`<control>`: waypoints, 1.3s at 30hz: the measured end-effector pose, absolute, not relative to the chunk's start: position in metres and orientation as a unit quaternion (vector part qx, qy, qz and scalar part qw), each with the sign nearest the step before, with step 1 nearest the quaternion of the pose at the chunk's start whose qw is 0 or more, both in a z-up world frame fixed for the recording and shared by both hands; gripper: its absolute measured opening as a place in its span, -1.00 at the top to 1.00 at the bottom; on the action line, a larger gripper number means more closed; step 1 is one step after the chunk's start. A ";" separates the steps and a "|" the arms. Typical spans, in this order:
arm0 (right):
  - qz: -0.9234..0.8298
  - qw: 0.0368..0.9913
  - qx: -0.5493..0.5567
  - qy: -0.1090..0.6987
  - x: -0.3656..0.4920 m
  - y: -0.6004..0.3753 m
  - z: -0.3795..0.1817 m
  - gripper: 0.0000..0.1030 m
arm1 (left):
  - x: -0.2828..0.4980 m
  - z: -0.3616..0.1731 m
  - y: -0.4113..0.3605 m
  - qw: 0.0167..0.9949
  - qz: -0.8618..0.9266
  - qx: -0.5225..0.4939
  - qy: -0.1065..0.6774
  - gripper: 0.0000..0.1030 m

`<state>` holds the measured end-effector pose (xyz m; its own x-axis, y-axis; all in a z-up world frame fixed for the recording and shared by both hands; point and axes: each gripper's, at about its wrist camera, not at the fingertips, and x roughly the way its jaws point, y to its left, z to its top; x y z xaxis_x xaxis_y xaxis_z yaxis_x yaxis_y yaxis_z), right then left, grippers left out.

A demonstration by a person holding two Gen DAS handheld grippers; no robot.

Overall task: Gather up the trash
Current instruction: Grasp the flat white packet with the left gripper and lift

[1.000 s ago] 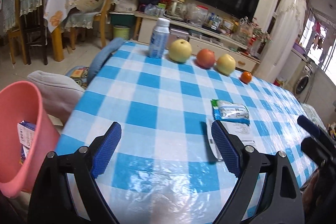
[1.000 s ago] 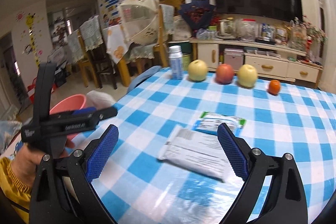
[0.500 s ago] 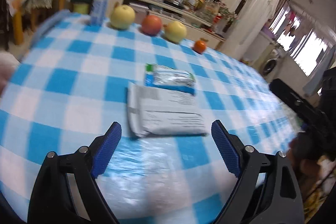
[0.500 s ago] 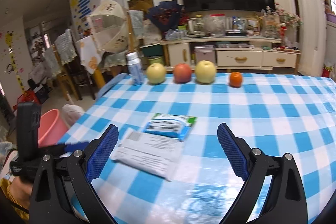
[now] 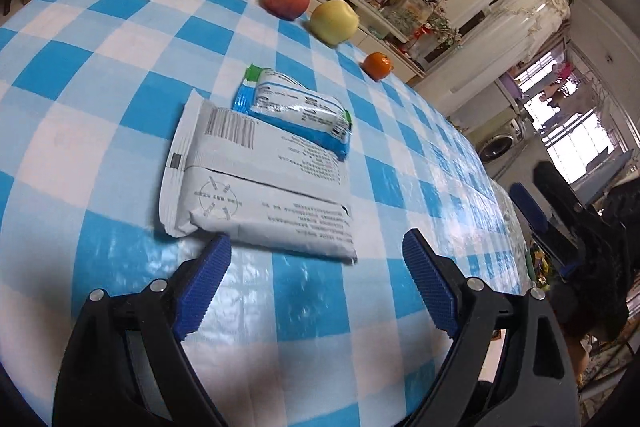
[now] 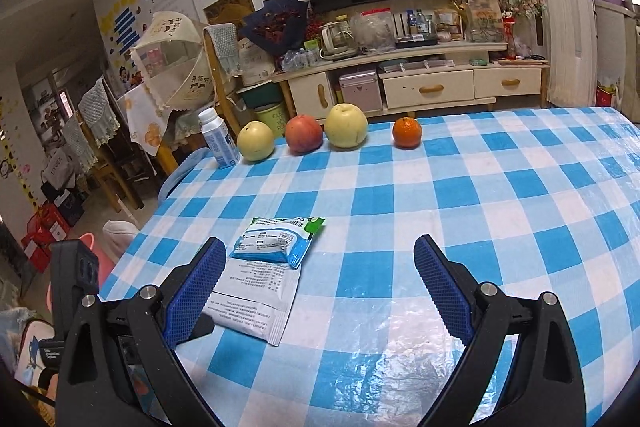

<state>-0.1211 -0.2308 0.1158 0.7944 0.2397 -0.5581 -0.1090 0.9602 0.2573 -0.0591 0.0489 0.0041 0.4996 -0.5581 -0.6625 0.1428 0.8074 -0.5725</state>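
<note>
A flat grey-white packet [image 5: 256, 183] lies on the blue checked tablecloth [image 5: 100, 75], and a smaller blue-and-white packet [image 5: 296, 111] rests on its far edge. My left gripper [image 5: 316, 242] is open and empty, low over the table, with its fingertips just short of the grey packet's near edge. My right gripper [image 6: 320, 243] is also open and empty. The grey packet [image 6: 256, 295] sits by its left finger and the blue packet [image 6: 276, 243] just beyond that fingertip. The right gripper's dark body [image 5: 560, 211] shows at the right of the left wrist view.
A white bottle [image 6: 218, 139], two yellow pears [image 6: 346, 127], a red apple [image 6: 304, 133] and an orange [image 6: 407, 133] line the table's far edge. A pink bin [image 6: 100, 255] stands on the floor off the left edge. Chairs and a TV cabinet [image 6: 424, 87] stand beyond.
The left gripper swung right, away from the pink bin, and dropped toward the packets, which now fill its view. The right gripper shifted right, so the packets now sit by its left finger.
</note>
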 end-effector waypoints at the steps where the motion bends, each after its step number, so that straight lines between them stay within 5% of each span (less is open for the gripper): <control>1: 0.093 0.941 0.109 0.306 -0.121 -0.233 0.116 -0.83 | -0.055 0.004 0.049 0.837 -0.204 -0.228 0.454 -0.71; 39: 0.086 0.881 0.286 0.368 -0.097 -0.310 0.084 -0.83 | 0.079 0.011 -0.079 0.878 -0.003 0.071 0.473 -0.85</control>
